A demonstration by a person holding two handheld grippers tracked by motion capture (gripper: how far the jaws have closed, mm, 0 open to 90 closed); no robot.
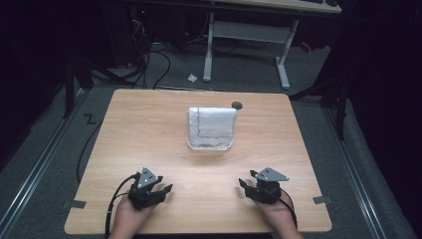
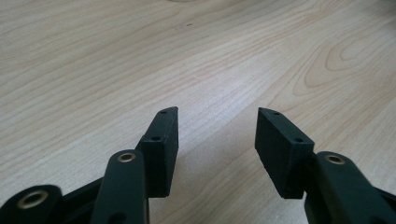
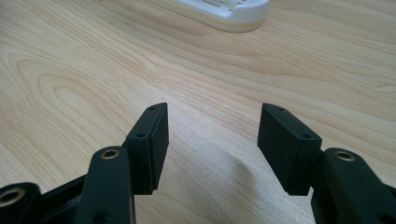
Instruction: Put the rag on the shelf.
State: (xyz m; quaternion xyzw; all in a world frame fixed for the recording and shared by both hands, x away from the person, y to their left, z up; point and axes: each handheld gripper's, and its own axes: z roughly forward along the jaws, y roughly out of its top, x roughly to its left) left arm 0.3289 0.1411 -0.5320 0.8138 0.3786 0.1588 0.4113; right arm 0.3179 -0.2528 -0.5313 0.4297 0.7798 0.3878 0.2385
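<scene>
Both grippers rested low at the near edge of the table (image 1: pixel 149 124), left gripper (image 1: pixel 161 191) and right gripper (image 1: pixel 246 186) each with jaws wide apart and empty. The white cloth (image 1: pixel 211 122) hung over its white rack (image 1: pixel 210 145) at mid-table, well apart from both (the rack's rim showed in the right gripper view); a good approach would bring both grippers in level and together, one to each lower corner of the cloth

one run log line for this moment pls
left gripper: open, empty, near table edge | right gripper: open, empty | white cloth: draped on rack, mid-table, untouched
</scene>
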